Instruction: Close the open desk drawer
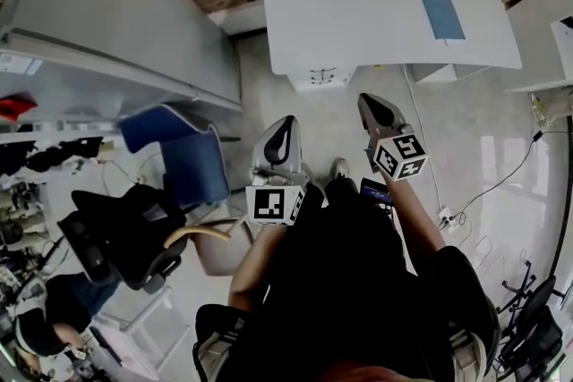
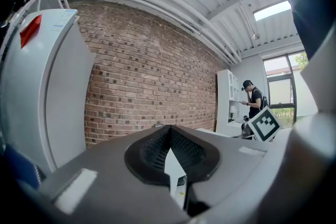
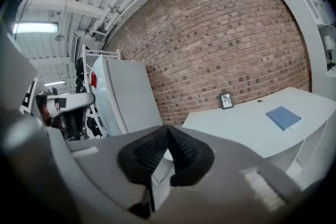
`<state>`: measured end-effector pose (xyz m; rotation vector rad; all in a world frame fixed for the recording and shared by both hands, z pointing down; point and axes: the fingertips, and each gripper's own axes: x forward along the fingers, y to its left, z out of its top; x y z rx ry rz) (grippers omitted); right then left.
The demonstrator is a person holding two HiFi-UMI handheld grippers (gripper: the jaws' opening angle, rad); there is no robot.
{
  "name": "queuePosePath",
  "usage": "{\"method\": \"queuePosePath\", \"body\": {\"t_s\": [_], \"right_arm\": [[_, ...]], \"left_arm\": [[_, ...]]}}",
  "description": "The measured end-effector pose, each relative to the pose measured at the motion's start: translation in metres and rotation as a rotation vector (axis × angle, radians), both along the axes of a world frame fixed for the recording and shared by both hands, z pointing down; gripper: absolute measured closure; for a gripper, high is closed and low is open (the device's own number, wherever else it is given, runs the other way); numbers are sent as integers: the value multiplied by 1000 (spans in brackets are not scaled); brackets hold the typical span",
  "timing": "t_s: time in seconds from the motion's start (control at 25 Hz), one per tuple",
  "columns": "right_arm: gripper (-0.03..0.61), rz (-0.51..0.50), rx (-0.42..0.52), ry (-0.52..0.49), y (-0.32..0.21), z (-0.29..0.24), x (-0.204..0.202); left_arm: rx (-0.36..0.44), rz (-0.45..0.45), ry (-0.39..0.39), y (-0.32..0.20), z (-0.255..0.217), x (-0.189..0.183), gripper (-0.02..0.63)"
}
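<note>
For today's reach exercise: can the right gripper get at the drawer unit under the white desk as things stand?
Probably yes, after a step forward. Only floor lies between the right gripper and the drawer unit, which faces the person under the white desk.

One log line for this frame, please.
left gripper: shut, empty | right gripper: shut, empty | both clear of desk | drawer unit: untouched, openness unclear | desk holds blue notebook
</note>
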<state>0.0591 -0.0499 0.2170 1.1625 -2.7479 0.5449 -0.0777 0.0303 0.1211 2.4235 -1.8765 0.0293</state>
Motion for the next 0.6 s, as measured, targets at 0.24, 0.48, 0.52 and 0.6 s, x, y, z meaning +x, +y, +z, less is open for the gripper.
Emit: {"method": "queuePosePath", "body": {"t_s": [0.24,0.48,0.52,0.6], "right_arm": [[575,32,108,76,33,-43,-4],[576,37,91,67,56,-44,-4],[577,36,86,65,57,-44,-5],[576,37,77,58,61,-42,-6]], "left_arm": [[68,-18,0,10,-13,-13,598],[61,19,9,11,-8,-12,598],[62,25,12,11,-7,-11,598],[59,35,13,12,-5,-9,598]]}}
